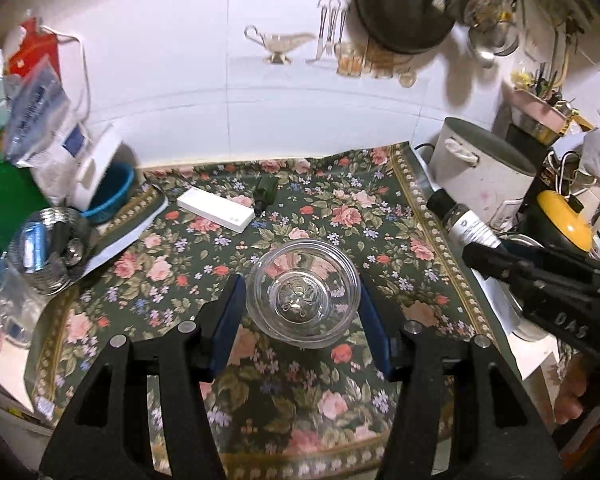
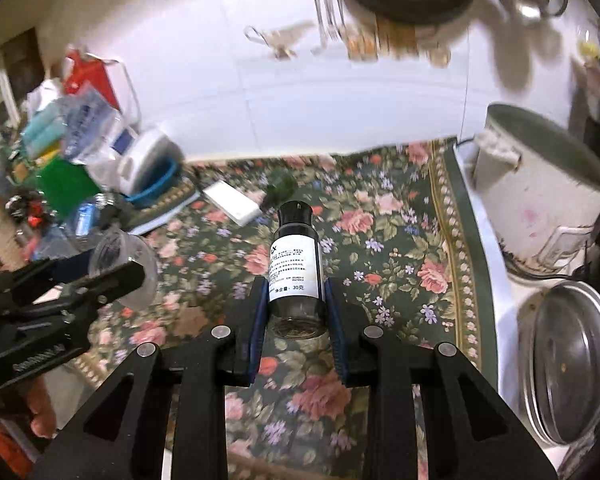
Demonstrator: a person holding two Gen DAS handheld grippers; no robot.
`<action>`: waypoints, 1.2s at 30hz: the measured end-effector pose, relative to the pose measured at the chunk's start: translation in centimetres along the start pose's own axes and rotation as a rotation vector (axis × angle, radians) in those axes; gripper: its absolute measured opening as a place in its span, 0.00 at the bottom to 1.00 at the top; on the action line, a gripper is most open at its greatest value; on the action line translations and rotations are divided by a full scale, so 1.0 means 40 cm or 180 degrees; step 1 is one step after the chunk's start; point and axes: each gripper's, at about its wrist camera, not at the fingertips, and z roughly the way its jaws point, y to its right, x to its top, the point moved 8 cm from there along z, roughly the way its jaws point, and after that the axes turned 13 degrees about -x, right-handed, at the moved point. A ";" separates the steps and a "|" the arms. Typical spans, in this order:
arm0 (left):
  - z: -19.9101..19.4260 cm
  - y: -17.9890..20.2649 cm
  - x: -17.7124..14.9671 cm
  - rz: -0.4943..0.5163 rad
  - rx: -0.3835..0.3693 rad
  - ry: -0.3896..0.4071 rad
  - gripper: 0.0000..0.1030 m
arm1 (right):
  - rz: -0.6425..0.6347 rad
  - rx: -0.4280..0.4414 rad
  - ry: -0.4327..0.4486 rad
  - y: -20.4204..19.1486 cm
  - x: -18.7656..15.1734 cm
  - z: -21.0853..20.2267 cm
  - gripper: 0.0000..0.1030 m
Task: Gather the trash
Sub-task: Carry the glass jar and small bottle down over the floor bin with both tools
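My left gripper (image 1: 302, 316) is shut on a clear glass jar (image 1: 302, 300), its blue pads pressing both sides; the jar hangs above the floral tablecloth (image 1: 380, 216). My right gripper (image 2: 298, 312) is shut on a small dark bottle (image 2: 296, 264) with a black cap and a white printed label, held off the cloth. In the left wrist view the right gripper (image 1: 496, 256) comes in from the right with that bottle (image 1: 460, 220). The right wrist view shows the left gripper (image 2: 112, 276) at the left with the glass jar (image 2: 120, 260). A white box (image 1: 214, 209) and a small green bottle (image 1: 266, 194) lie on the cloth near the wall.
A white pot (image 1: 480, 168) and a yellow lid (image 1: 566, 220) crowd the right side. In the right wrist view a metal pot lid (image 2: 572, 360) lies at the right. A mesh basket (image 1: 52, 248), a blue bowl (image 1: 108, 196) and bags fill the left. Utensils hang on the tiled wall.
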 end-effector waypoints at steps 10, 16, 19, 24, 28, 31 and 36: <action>-0.171 0.013 -0.074 0.0087 -0.0213 0.0149 0.54 | 0.0145 -0.0045 0.0270 -0.072 -0.049 -0.174 0.25; -0.279 -0.001 -0.157 0.0208 -0.0343 0.0135 0.54 | 0.0261 -0.0190 0.0321 -0.157 -0.139 -0.266 0.25; -0.336 -0.016 -0.218 0.0268 -0.0364 0.0062 0.54 | 0.0321 -0.0247 0.0310 -0.200 -0.188 -0.299 0.25; -0.406 -0.022 -0.311 0.0342 -0.0427 -0.0075 0.54 | 0.0476 -0.0278 0.0216 -0.263 -0.280 -0.351 0.25; -0.434 -0.017 -0.376 0.0317 -0.0456 -0.0203 0.54 | 0.0529 -0.0289 0.0095 -0.290 -0.346 -0.379 0.25; -0.432 -0.007 -0.427 0.0284 -0.0471 -0.0312 0.54 | 0.0553 -0.0281 -0.0024 -0.288 -0.388 -0.384 0.25; -0.372 0.017 -0.516 0.0202 -0.0455 -0.0517 0.54 | 0.0572 -0.0300 -0.0195 -0.253 -0.471 -0.359 0.25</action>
